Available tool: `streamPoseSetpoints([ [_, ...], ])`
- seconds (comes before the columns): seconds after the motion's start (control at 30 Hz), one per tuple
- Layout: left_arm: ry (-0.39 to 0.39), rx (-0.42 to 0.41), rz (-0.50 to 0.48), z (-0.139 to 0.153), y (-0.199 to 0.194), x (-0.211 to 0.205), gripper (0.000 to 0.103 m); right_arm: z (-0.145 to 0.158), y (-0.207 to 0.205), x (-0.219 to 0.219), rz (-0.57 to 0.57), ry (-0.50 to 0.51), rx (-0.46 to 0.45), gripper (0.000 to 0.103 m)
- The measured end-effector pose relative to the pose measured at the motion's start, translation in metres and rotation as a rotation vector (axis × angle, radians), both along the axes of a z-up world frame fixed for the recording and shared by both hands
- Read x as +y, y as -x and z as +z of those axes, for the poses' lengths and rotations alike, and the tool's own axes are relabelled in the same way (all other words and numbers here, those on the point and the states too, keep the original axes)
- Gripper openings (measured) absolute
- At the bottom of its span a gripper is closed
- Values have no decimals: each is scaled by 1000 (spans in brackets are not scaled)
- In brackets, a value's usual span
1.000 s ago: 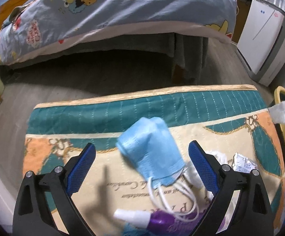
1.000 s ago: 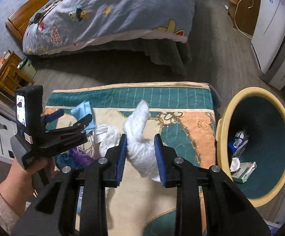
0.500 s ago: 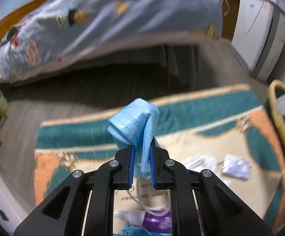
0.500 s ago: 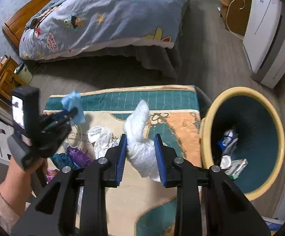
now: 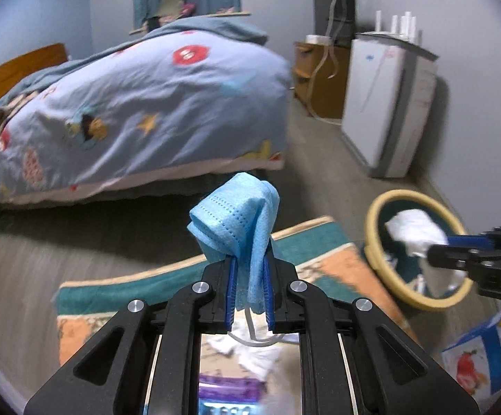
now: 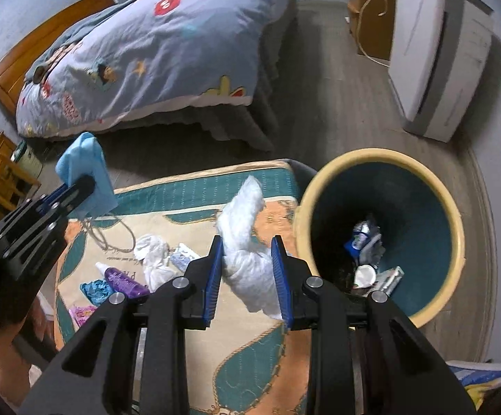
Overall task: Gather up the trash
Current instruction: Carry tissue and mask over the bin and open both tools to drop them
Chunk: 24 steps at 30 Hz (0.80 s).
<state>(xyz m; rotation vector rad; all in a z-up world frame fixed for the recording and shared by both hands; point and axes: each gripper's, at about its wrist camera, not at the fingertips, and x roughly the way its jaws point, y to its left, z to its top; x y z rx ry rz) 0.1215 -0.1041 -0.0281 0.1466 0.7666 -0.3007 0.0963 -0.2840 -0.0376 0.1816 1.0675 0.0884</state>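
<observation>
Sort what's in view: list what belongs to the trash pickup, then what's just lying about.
Job:
blue face mask in left hand-held gripper
white tissue wad in right hand-held gripper
trash bin
crumpled tissue on mat
small wrapper

Lying about:
bed
white appliance
patterned mat

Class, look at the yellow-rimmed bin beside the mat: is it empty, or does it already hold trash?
It holds trash. At the bottom of the bin lie several discarded scraps; most of its depth stands unfilled.
</observation>
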Motion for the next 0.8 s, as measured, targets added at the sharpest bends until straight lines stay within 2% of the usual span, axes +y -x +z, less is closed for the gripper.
streamPoseSetpoints([
  [0.23, 21, -21, -105, 15, 17, -38, 14, 5, 2, -33, -74, -28, -20, 27],
  [0.4, 26, -15, -174, 16, 25, -66, 14, 12, 3, -72, -165, -54, -50, 27],
  [0.63, 22, 24, -254, 3, 30, -108, 14, 5, 9, -125, -296, -67, -49, 27],
  [0.8, 5, 59, -304, -14, 31, -139, 14, -9, 10, -149, -364, -67, -12, 28],
])
